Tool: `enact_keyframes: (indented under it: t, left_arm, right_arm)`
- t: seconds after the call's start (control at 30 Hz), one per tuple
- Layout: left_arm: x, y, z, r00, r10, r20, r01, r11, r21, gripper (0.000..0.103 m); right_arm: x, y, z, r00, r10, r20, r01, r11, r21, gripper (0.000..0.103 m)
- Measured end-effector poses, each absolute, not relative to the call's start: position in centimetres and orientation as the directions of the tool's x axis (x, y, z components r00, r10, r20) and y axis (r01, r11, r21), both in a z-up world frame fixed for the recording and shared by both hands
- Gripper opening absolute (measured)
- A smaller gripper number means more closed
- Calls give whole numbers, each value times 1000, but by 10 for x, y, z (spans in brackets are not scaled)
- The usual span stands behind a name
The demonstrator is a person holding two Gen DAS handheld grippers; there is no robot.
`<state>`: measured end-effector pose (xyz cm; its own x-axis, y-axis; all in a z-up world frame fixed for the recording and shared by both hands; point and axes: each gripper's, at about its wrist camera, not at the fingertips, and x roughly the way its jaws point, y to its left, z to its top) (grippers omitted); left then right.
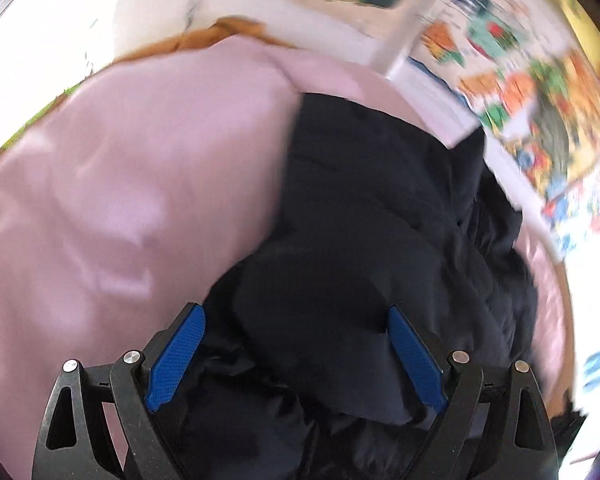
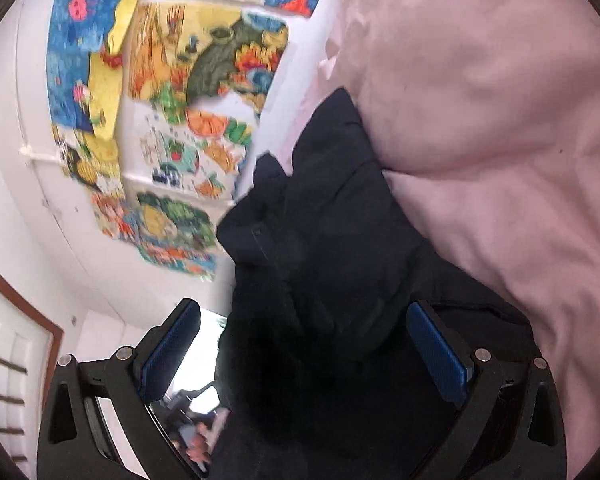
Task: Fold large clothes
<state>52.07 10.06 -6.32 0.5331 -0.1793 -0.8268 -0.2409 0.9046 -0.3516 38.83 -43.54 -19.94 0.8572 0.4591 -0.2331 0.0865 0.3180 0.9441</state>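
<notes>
A black puffy jacket (image 1: 360, 208) lies bunched on pink bedding (image 1: 120, 180). In the left wrist view my left gripper (image 1: 296, 312) hovers just over the jacket's near end, pointing steeply down. Its blue pads (image 1: 176, 356) stand wide apart and press on nothing. In the right wrist view the same jacket (image 2: 332, 220) runs up from between the fingers of my right gripper (image 2: 304, 308). Those jaws are also wide. The left blue pad (image 2: 168, 352) is clear of the fabric, and dark cloth hides the contact at the right pad. Both views are motion-blurred.
Pink bedding (image 2: 480, 100) fills the right side of the right wrist view. A white wall with colourful drawings (image 2: 172, 100) borders the bed, also seen as drawings (image 1: 540, 100). An orange-brown edge (image 1: 220, 32) lies beyond the bedding. A white door (image 2: 8, 360) shows at lower left.
</notes>
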Motion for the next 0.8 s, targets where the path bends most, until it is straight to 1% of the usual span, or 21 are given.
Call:
enact_keyframes:
  t: [0.07,0.13,0.17,0.23,0.3,0.33,0.4,0.43,0.47,0.5,0.53,0.57,0.6,0.63,0.67,0.7,0.77,0.8]
  left_arm:
    - [523,108,-67,531,-183,-827,-259,894,-364,92]
    - [522,108,-69,533,-165,-830,-262,900,-347,92]
    - [524,106,-70,530,-159,-833,-261,904,-338,92]
    - [527,102,-71,518,-143,-843,-259,913,-315,92]
    - [529,95,-74,505,-126,-854,-249,926,-283,92]
    - [531,93,-74,500,-120,-858,-244,931,-273,92]
    - [533,89,-76,490,-108,-865,-237,938,-252,92]
    - [533,89,-76,488,-107,-866,-235,939,-249,92]
    - [533,89,-77,486,-107,-867,-234,940,-247,92]
    - [533,89,-78,485,-107,-868,-234,941,-246,92]
    - [533,89,-78,484,-106,-868,-234,941,-245,92]
    - [534,89,-78,484,-107,-868,-234,941,-246,92]
    - [534,89,-78,484,-106,-868,-234,941,-245,92]
    - [534,89,-78,484,-105,-869,-233,941,-244,92]
    - [534,88,-78,485,-103,-868,-231,943,-241,92]
    - [534,88,-78,486,-102,-868,-228,944,-238,92]
    - [534,86,-77,490,-95,-867,-220,948,-229,92]
    - [534,84,-75,499,-92,-862,-213,951,-225,92]
  right_arm:
    - [390,-438,-200,869,464,-172,42,277,960,102]
    - [394,-439,-199,869,477,-128,5,250,968,102]
    - [395,-438,-199,865,486,-122,-1,245,970,102]
    - [399,-433,-201,849,504,-160,22,267,963,102]
    - [402,-428,-201,835,500,-230,65,326,943,102]
    - [405,-423,-198,819,497,-288,93,380,920,102]
    - [410,-415,-193,796,495,-347,107,451,886,101]
    - [412,-410,-189,787,487,-378,117,484,867,99]
    - [414,-406,-185,779,478,-405,126,514,849,91]
    - [414,-404,-183,774,473,-421,131,531,837,85]
    - [414,-402,-180,767,465,-441,139,550,823,76]
    - [414,-401,-177,766,444,-465,158,572,805,62]
    - [413,-401,-175,768,426,-478,169,585,793,52]
    - [412,-400,-171,767,402,-500,189,604,774,33]
    - [412,-401,-169,761,382,-524,210,619,756,23]
    - [412,-402,-167,760,370,-534,219,628,746,20]
    - [411,-400,-160,764,350,-541,214,654,725,6]
    - [409,-398,-153,772,330,-542,205,679,705,6]
